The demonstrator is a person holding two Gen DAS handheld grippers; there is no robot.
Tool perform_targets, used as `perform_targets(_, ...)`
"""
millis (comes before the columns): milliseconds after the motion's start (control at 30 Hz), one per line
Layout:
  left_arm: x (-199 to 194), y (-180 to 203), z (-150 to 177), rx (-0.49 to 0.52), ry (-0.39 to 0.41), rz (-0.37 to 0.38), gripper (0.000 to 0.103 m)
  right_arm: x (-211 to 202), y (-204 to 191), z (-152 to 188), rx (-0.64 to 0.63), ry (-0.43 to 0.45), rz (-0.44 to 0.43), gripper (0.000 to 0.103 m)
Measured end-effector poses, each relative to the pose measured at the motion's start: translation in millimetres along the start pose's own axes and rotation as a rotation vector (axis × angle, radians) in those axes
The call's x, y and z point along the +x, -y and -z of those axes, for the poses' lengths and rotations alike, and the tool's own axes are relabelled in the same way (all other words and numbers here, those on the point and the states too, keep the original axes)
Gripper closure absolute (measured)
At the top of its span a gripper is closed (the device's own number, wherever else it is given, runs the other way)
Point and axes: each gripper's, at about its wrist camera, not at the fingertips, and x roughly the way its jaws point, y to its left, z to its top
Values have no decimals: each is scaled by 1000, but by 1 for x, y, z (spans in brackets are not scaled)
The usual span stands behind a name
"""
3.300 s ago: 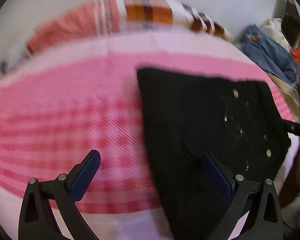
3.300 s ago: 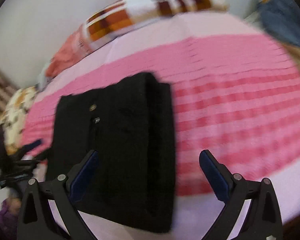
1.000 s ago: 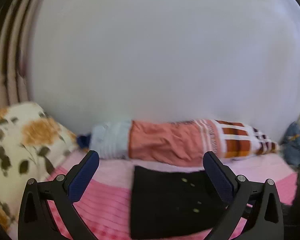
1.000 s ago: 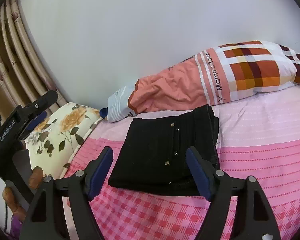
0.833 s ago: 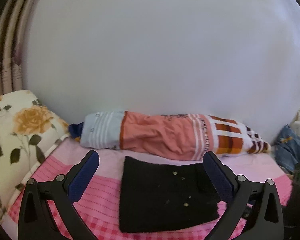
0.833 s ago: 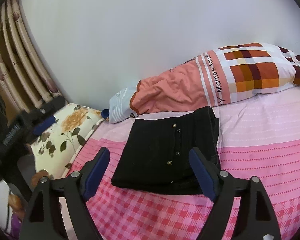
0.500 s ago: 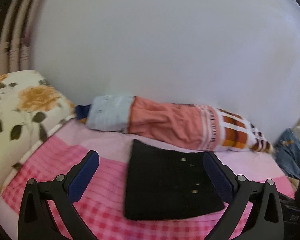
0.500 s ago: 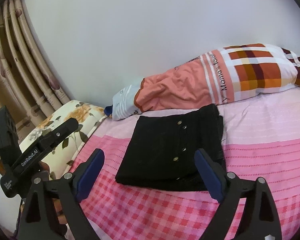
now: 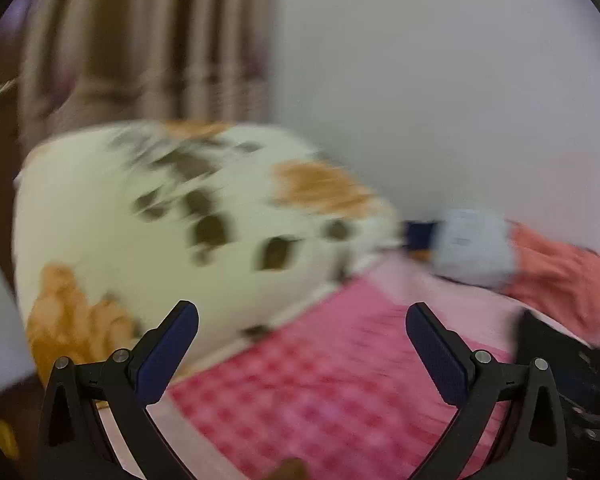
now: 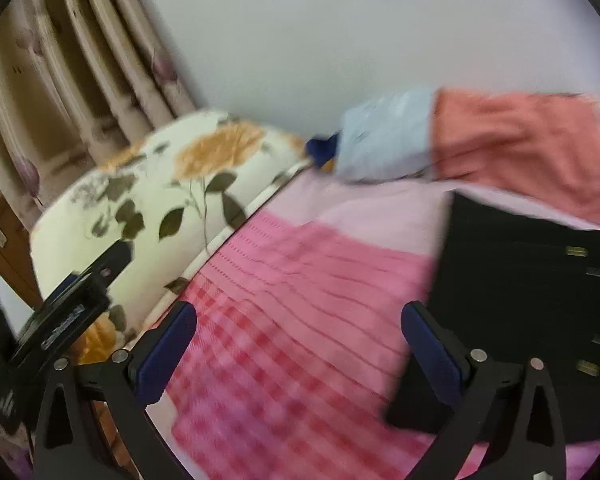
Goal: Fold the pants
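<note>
I see both views have swung left since half a second ago: the folded black pants [image 10: 532, 304], centred between the fingers then, now lie at the right edge on the pink checked bedspread [image 10: 292, 304], below the salmon pillow [image 10: 520, 152]. The floral pillow [image 9: 172, 232] now fills my left view, badly blurred. My right gripper [image 10: 298, 344] has just been widening its jaws and stands spread with only bedspread between them. My left gripper [image 9: 302, 344] gapes wide too, empty, as before.
</note>
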Motion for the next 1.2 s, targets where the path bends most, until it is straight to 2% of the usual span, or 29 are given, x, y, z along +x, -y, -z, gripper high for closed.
perform_targets(167, 63, -42, 17, -132, -103, -121, 0, 84, -34, -10, -29, -104, -9, 1)
perform_targets(267, 96, -51, 30, -182, -160, -194, 0, 124, -48, -9, -52, -171, 10, 1)
perform_targets(367, 110, -49, 39, -182, -173, -272, 0, 147, -42, -5, -21, -210, 23, 0)
perform_targets(400, 111, -48, 39, -180, -176, -282, 0, 152, -36, -3, 7, -205, 23, 0)
perform_targets(433, 113, -47, 40, -179, -182, -294, 0, 150, -37, -2, -16, -152, 31, 0)
perform_targets(467, 119, -47, 41, -169, -218, -328, 0, 151, -38, 0, -33, -144, 61, 0)
perform_targets(567, 133, -43, 44, -136, -298, -403, 0, 160, -44, 1, -80, -162, 149, 0)
perform_targets(700, 136, -43, 47, -119, -321, -427, 0, 166, -45, 2, -120, -165, 185, 0)
perform_targets(800, 144, -39, 48, -90, -361, -472, 0, 171, -49, 4, -132, -154, 238, 0)
perform_targets(867, 144, -37, 49, -75, -366, -491, 0, 172, -50, 5, -129, -149, 271, 0)
perform_targets(1200, 136, -36, 50, -65, -367, -504, 0, 170, -49, 6, -130, -153, 287, 0)
